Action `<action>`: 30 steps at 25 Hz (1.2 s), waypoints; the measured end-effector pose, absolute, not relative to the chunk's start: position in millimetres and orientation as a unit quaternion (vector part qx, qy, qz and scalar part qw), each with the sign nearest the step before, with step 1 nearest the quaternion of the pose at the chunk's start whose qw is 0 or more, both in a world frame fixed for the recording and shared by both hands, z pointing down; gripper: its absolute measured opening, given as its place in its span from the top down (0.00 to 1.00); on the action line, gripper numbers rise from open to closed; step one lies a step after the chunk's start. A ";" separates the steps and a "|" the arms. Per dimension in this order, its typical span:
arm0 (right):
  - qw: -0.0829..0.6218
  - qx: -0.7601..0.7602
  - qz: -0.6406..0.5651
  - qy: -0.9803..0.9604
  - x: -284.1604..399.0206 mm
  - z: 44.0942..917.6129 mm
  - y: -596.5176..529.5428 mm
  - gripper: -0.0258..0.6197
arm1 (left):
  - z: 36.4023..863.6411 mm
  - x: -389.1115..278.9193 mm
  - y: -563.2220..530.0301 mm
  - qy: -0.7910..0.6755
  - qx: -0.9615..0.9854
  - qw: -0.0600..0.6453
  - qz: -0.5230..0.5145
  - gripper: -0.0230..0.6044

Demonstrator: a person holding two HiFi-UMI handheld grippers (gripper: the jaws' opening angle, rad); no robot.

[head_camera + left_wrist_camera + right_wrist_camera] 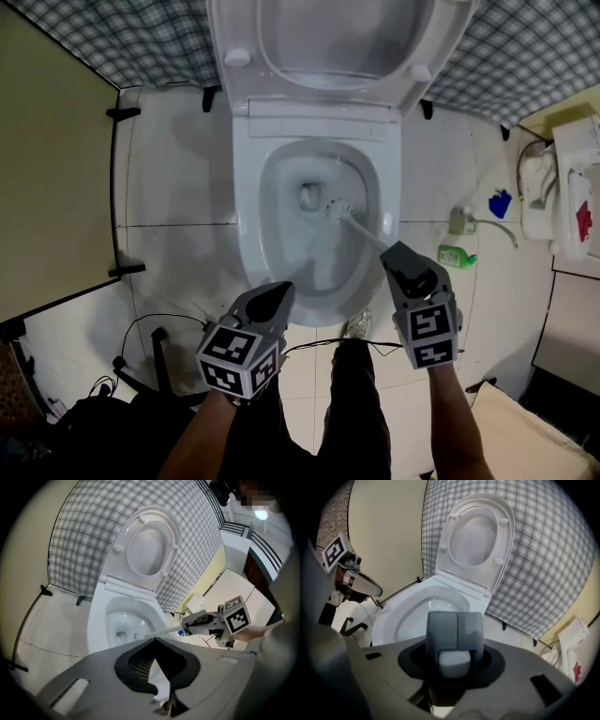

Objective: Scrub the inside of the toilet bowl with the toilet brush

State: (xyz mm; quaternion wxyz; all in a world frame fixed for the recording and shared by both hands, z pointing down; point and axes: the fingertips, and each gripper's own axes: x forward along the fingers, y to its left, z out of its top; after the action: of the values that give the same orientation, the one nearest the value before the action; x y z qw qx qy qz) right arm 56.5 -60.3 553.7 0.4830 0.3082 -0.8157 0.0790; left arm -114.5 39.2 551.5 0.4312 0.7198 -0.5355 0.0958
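The scrubbing looks under way rather than finished: the toilet brush (349,217) is down inside the toilet bowl (277,211). Its bristled head sits low on the wall just right of the drain opening, and the pale handle slants up and out over the right side of the rim to the right claw (403,255). The seat and lid (328,37) stand raised against the checked wall, so nothing blocks the bowl. How much of the inside has been covered I cannot tell, since no foam or marks show it. By my judgement the left wall, the front slope and the part under the rim are yet to be worked. The right claw is closed to a narrow gap around the end of the brush handle, whose rounded grey butt sits pinched between its two pads in the right gripper view. It points steeply down toward the bowl. The left claw (278,293) hovers just in front of the bowl's near rim. Its jaws meet at the tips with nothing between them, and it touches neither the brush nor the porcelain.
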 end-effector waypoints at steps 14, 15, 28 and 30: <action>0.496 0.155 0.167 -0.838 31.3 561.1 29.7 0.70 | 551.2 -121.8 44.0 -0.542 0.715 0.432 0.094 0.95; 0.490 0.142 0.172 -0.843 25.6 561.6 34.0 0.70 | 551.2 -122.3 44.3 -0.543 0.715 0.431 0.095 0.95; 0.388 0.191 0.223 -0.874 -45.2 584.8 -25.8 0.70 | 551.2 -126.3 52.5 -0.544 0.714 0.431 0.095 0.95; 0.377 0.207 0.230 -0.873 -51.9 590.3 -44.1 0.70 | 551.3 -126.2 53.9 -0.543 0.714 0.432 0.096 0.95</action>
State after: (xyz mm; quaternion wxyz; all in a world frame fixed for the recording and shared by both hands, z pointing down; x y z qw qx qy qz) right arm -51.9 -44.1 590.3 0.3767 0.2066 -0.8731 0.2304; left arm -126.2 53.9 551.3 0.4319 0.7137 -0.5431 0.0960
